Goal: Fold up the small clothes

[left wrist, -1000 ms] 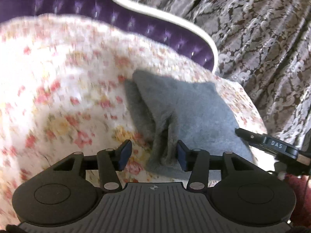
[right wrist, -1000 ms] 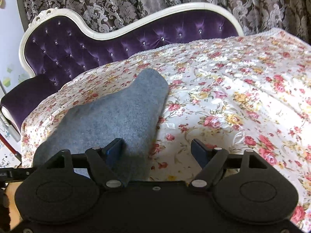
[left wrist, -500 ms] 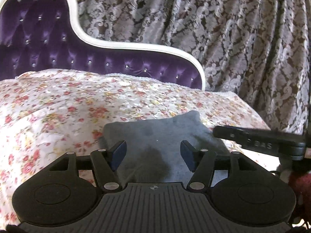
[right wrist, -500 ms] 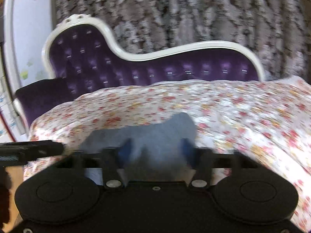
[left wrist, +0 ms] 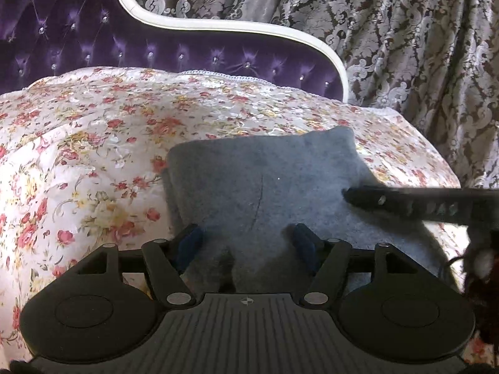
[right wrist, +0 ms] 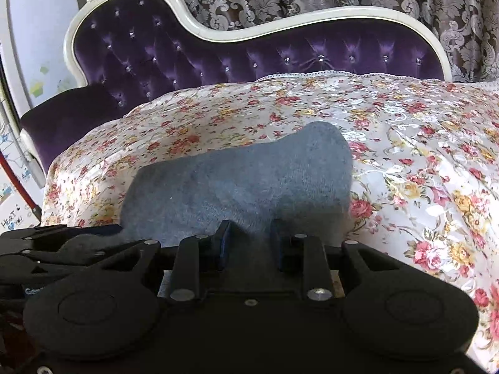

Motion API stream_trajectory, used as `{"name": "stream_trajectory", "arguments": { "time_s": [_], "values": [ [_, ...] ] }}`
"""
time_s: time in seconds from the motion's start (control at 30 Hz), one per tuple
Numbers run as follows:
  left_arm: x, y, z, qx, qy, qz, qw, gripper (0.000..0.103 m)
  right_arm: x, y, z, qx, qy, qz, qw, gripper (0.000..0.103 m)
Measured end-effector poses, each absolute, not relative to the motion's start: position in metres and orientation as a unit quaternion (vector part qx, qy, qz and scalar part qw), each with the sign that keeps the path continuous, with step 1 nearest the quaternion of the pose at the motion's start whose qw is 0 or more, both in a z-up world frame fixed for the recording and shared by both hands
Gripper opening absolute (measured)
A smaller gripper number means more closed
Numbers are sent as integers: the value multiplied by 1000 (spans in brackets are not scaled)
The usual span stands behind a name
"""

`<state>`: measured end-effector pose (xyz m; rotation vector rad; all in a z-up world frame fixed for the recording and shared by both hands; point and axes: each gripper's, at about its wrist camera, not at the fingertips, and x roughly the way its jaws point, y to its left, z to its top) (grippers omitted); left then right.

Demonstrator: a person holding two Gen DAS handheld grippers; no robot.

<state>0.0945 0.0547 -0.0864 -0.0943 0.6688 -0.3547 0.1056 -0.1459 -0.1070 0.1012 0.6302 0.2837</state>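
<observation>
A small grey garment (left wrist: 265,187) lies folded on the floral bedspread (left wrist: 93,143). My left gripper (left wrist: 246,243) is open, its blue pads either side of the garment's near edge, with cloth bunched between them. My right gripper (right wrist: 249,243) has narrowed onto a raised ridge of the same grey garment (right wrist: 237,180) at its near edge. The right gripper also shows in the left wrist view (left wrist: 405,204) as a dark bar over the garment's right side. The left gripper shows at the left edge of the right wrist view (right wrist: 56,243).
A purple tufted sofa back with a white frame (right wrist: 218,34) runs behind the bedspread. Patterned grey curtains (left wrist: 405,46) hang behind it. A white wall with stickers (right wrist: 37,62) is at the far left.
Both grippers came down and in to the garment's near edge. The right jaws narrowed from wide open onto a ridge of cloth. The left jaws stay open.
</observation>
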Motion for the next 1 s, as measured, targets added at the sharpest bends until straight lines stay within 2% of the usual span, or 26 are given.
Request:
{"name": "stream_trajectory", "arguments": {
  "time_s": [0.03,0.27,0.47,0.53,0.6,0.63,0.73,0.8,0.87,1.0],
  "values": [
    [96,55,-87,-49,329,-170,927,71,105,-146,-103,48,310,143,939,38],
    [99,54,-86,-59,339,-163,925,72,136,-148,-84,41,302,161,939,47],
    [102,52,-85,-62,346,-160,923,73,182,-169,-103,57,336,125,932,46],
    [103,51,-84,-62,348,-157,922,79,184,-176,-101,66,331,112,935,48],
    [105,52,-83,-61,348,-154,923,84,181,-179,-96,62,321,96,940,68],
    [104,53,-81,-59,348,-153,923,86,177,-180,-93,60,314,87,943,82],
    [99,54,-74,-47,340,-145,928,91,161,-186,-82,71,291,85,950,83],
    [93,53,-69,-38,333,-139,932,92,151,-186,-75,68,280,78,954,92],
    [85,52,-62,-29,326,-130,936,100,134,-186,-68,67,263,74,960,101],
    [71,52,-49,-19,321,-117,940,103,110,-187,-58,79,248,69,963,102]
  ]
}}
